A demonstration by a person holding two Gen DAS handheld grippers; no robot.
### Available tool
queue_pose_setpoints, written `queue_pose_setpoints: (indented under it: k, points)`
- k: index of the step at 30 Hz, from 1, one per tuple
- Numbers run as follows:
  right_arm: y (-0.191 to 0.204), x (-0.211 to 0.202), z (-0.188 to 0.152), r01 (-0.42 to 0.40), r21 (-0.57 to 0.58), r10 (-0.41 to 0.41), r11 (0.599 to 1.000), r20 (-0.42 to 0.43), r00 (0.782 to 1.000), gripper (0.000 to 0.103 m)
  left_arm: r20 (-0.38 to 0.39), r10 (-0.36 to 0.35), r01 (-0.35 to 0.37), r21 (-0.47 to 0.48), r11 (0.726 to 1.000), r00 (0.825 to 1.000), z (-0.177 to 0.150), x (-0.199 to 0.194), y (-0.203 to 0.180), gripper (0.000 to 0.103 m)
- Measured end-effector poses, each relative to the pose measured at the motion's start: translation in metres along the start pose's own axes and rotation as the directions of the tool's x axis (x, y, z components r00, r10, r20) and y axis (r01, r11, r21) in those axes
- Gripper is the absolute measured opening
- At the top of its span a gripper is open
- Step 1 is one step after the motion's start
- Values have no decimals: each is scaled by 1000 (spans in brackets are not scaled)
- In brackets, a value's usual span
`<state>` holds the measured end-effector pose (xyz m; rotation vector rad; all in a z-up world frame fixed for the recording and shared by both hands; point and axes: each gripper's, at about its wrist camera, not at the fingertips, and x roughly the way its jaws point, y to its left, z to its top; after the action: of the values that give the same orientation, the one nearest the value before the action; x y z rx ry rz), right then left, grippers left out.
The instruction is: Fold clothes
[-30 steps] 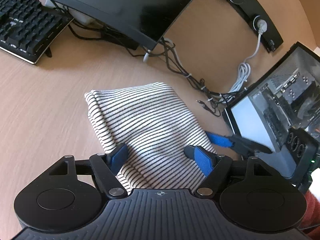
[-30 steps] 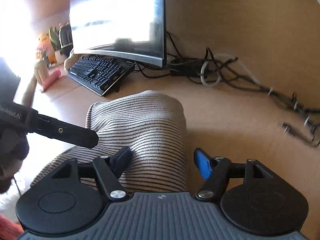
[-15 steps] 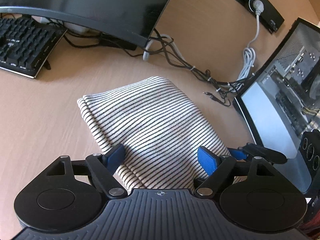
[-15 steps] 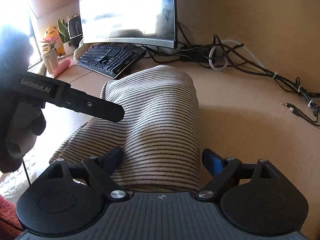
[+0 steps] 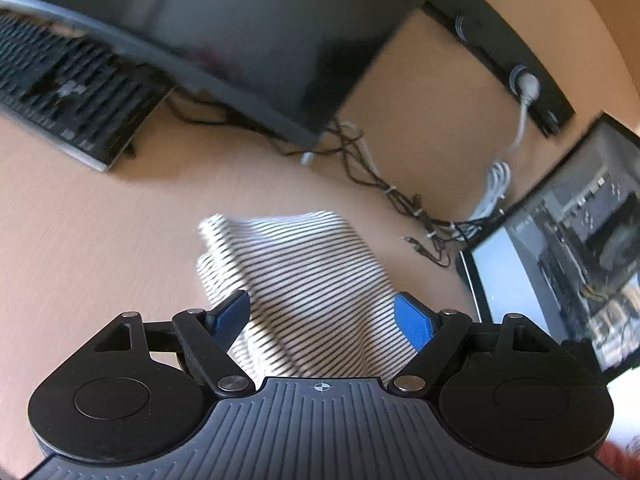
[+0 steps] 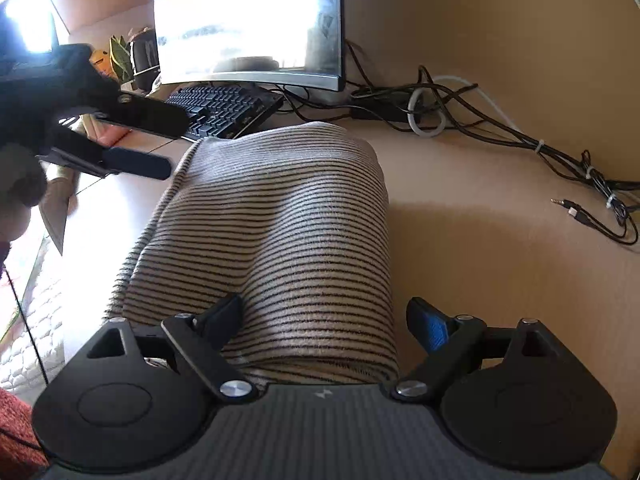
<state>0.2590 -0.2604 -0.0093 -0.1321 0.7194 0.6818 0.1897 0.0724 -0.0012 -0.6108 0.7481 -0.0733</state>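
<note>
Both grippers are spread wide and hold nothing. The left gripper (image 5: 322,316) and right gripper (image 6: 324,316) hover over the folded striped garment (image 6: 280,232), which lies on the worktop (image 6: 500,264) near the keyboard (image 6: 224,110).

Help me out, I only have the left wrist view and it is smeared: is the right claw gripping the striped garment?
Observer: No. The right wrist view shows the right claw open, jaws wide apart over the near end of the folded striped garment.
Reviewer: How does the left claw look from outside?
Observer: The left claw is open and empty, off the garment's left edge.
Reviewer: My monitor looks dark.
Observer: From the right wrist, the monitor screen looks bright white.
</note>
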Motion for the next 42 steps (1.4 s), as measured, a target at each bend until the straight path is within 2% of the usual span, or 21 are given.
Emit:
queue_pose_setpoints:
  k: [2,3,4,6,8,11,12,15,18,21,23,25,27,29,33,36,37,39,40,42]
  points:
    - [-1,-3,2,1,-2,-1,1000,12,1000,90,-39,-13,12,-14,1000,999,-6,4,2,80]
    - [-1,-4,4,3,-7,-3,1000,14,1000,90,-60,-19,18,-6,1000,998,-10,7,1,76]
    - [-1,-5,5,5,-14,-5,1000,16,1000,90,-78,-20,20,4,1000,997,-13,11,-2,61]
    - [-1,-6,7,10,-18,-10,1000,22,1000,90,-68,-44,45,15,999,997,-11,13,-8,43]
    - [-1,-8,9,15,-21,-14,1000,29,999,90,-44,-73,74,28,997,996,-6,11,-16,42]
    - [-1,-11,12,22,-25,-21,999,39,999,90,-3,-97,97,67,993,995,5,8,-27,41]
    - [0,-11,12,24,-30,-23,999,41,999,90,-4,-80,80,84,993,997,6,10,-28,41]
    - [1,-9,11,32,-52,-30,998,34,999,90,-33,30,-26,120,992,999,2,25,-23,41]
    - [1,-8,8,27,-42,-26,999,28,999,92,-59,89,-82,114,990,994,-5,35,-7,44]
    - [0,-8,8,27,-32,-26,999,25,999,93,-35,67,-64,71,995,997,1,29,0,45]
    - [-1,-7,8,27,-26,-26,999,23,999,94,8,68,-68,78,995,998,13,23,-3,51]
    - [-1,-6,8,25,-23,-24,999,21,999,95,22,76,-77,59,995,997,27,24,1,65]
    - [-2,-5,9,23,-19,-22,1000,20,1000,95,34,70,-72,43,996,997,37,28,4,71]
    - [-1,-4,8,22,-12,-21,1000,20,1000,95,47,62,-63,28,998,997,46,34,8,70]
    - [-1,-6,5,24,-3,-24,1000,18,1000,95,73,45,-45,0,999,996,63,44,15,60]
    - [-3,-4,2,20,21,-20,1000,9,1000,96,186,40,-45,21,999,982,79,31,14,65]
    - [-4,-4,5,25,27,-25,999,15,1000,96,198,63,-69,25,997,978,84,30,16,65]
    - [-7,-4,13,38,39,-40,999,32,999,97,177,130,-137,29,990,976,89,32,22,65]
    - [-8,-5,17,45,45,-47,998,41,998,97,167,142,-148,29,989,976,90,32,26,65]
    - [-11,-5,25,58,57,-62,997,58,996,97,144,107,-112,29,993,984,84,29,29,66]
